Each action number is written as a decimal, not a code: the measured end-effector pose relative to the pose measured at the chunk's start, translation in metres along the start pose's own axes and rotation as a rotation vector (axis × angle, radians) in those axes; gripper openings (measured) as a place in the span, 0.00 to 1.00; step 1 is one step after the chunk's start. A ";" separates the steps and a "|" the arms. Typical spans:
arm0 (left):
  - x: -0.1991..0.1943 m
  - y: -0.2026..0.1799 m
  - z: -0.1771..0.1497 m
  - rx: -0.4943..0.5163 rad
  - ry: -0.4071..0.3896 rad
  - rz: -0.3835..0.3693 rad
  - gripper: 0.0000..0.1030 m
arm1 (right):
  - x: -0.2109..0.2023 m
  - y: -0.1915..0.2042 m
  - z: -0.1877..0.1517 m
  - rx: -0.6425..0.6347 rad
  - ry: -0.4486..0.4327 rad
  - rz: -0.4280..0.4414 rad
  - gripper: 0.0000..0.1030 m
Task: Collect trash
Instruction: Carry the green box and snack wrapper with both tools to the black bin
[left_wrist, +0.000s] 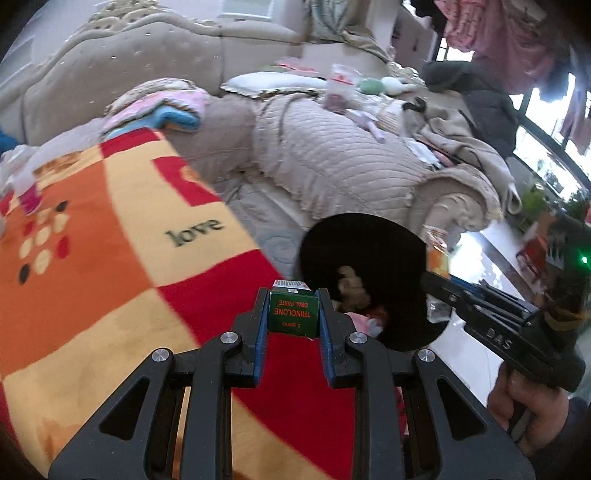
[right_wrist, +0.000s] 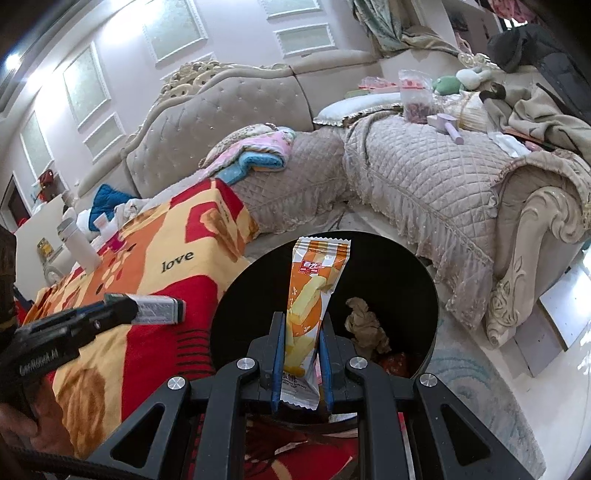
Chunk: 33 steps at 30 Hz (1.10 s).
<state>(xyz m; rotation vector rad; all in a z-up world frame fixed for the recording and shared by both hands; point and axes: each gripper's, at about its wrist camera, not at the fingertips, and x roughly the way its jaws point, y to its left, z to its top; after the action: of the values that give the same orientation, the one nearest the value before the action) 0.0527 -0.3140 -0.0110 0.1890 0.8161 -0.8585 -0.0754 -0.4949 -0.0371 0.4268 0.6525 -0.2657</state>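
My left gripper (left_wrist: 293, 295) is shut on a small green medicine box (left_wrist: 293, 314), held above the edge of the blanket beside a black round bin (left_wrist: 354, 236). Crumpled brown paper (left_wrist: 352, 288) lies inside the bin. My right gripper (right_wrist: 303, 325) is shut on an orange and white snack wrapper (right_wrist: 314, 291) that stands upright over the bin (right_wrist: 251, 295), next to the crumpled paper (right_wrist: 364, 325). In the right wrist view the left gripper (right_wrist: 133, 306) comes in from the left with the box (right_wrist: 159, 308). In the left wrist view the right gripper (left_wrist: 443, 291) reaches over the bin's right rim.
A red, orange and yellow blanket (right_wrist: 166, 266) covers a low table to the bin's left, with white bottles (right_wrist: 79, 247) at its far end. A beige quilted sofa (right_wrist: 424, 177) strewn with clothes, a bag and toys wraps behind and to the right. Pale floor lies beyond the bin.
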 end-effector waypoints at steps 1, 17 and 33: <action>0.001 -0.003 0.000 -0.001 0.001 -0.011 0.21 | 0.001 -0.001 0.001 0.005 -0.003 -0.001 0.14; 0.021 -0.032 0.024 0.026 0.006 -0.064 0.21 | 0.011 -0.013 0.004 0.047 0.010 -0.019 0.14; 0.071 -0.058 0.023 0.042 0.069 -0.036 0.21 | 0.020 -0.026 0.006 0.075 0.022 -0.053 0.14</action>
<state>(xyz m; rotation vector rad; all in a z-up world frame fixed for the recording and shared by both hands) 0.0500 -0.4052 -0.0364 0.2425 0.8687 -0.9076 -0.0664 -0.5226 -0.0527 0.4857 0.6780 -0.3370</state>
